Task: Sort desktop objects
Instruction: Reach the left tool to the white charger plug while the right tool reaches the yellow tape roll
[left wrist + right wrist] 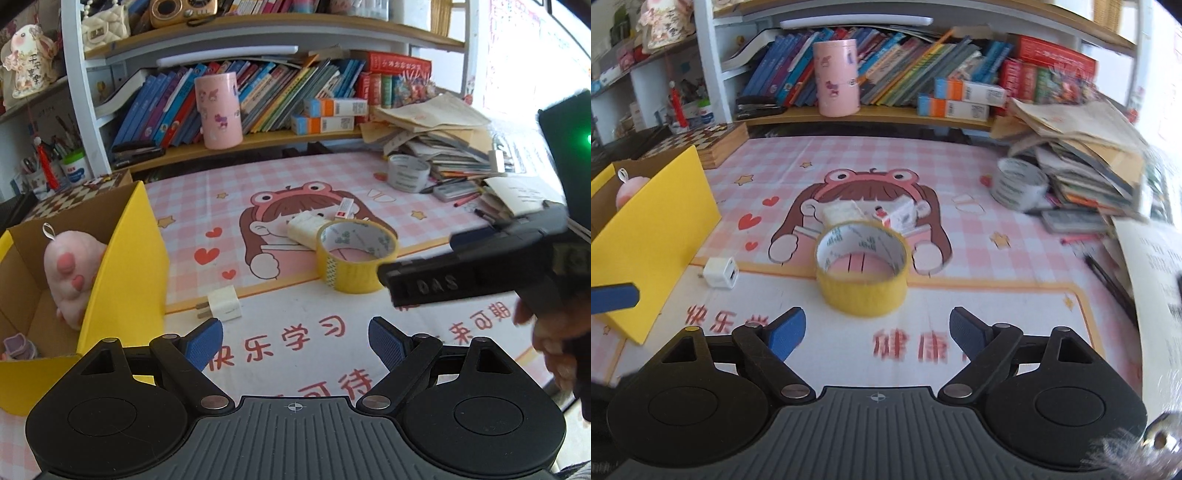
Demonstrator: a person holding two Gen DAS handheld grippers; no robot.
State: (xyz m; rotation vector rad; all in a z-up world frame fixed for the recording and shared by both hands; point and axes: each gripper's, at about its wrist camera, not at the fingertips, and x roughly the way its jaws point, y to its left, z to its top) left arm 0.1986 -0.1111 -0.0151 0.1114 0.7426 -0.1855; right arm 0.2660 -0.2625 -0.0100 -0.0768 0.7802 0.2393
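Observation:
A yellow tape roll (356, 256) (863, 269) lies on the pink desk mat. Behind it lie a pale eraser block (308, 229) (841, 213) and a small white box with a red mark (345, 208) (895, 216). A white charger plug (223, 304) (720, 272) lies near the yellow cardboard box (122, 258) (650, 236), which holds a pink plush toy (70, 273) (629, 190). My left gripper (295, 341) is open and empty, just in front of the plug. My right gripper (877, 330) is open and empty, just in front of the yellow tape.
A grey tape roll (408, 171) (1019, 186), pens and a messy paper and book pile (443, 136) (1082, 155) fill the right side. A pink canister (219, 110) (836, 77) stands on the bookshelf. A chessboard box (709, 142) lies behind the yellow box.

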